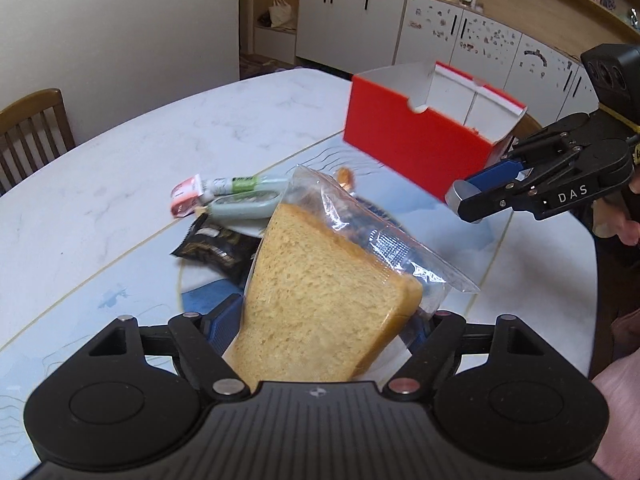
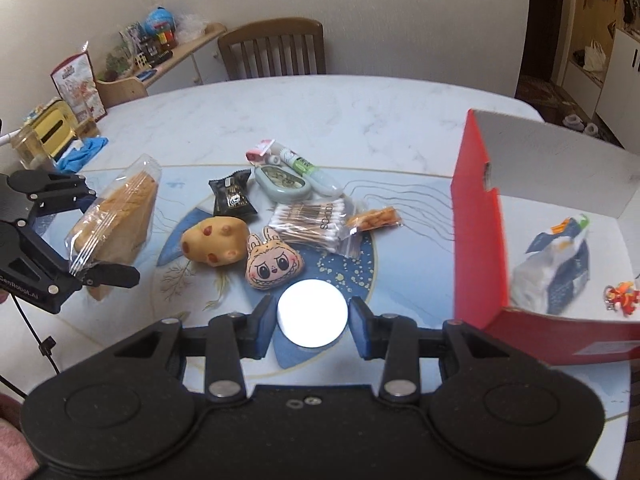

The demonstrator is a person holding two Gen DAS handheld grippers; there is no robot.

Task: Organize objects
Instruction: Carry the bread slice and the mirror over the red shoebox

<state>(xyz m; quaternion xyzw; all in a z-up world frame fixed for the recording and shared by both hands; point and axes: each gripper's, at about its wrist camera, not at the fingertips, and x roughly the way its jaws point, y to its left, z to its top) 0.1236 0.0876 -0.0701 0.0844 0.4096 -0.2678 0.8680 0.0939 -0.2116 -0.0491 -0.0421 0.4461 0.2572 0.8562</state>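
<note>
Two pairs of tongs are loaded at once. On the left, the left tongs [image 2: 86,252] clamp a bagged loaf of sliced bread [image 2: 116,220] by its lower end, so the loaf stands tilted above the counter [image 2: 320,112] with the bag's loose top free; gripping low likely keeps the slippery film from sliding. Toward the middle, the unsorted things lie clustered on a blue patterned mat: a dark snack packet [image 2: 232,198], a yellow spotted toy [image 2: 214,242], a plush face charm [image 2: 274,260], a bag of cotton swabs [image 2: 310,222] and a small orange snack bag [image 2: 376,218]. Nearer the camera, the right tongs [image 2: 313,316] are narrowed on a white round lid-like disc [image 2: 313,312], pads against its sides. Farthest right stands the red box [image 2: 476,216], open-topped, already holding a tissue pack [image 2: 556,272] and a small red keychain [image 2: 620,298]. Its near wall is the edge to clear; the counter beyond the cluster lies bare, leaving room to swing over.
</note>
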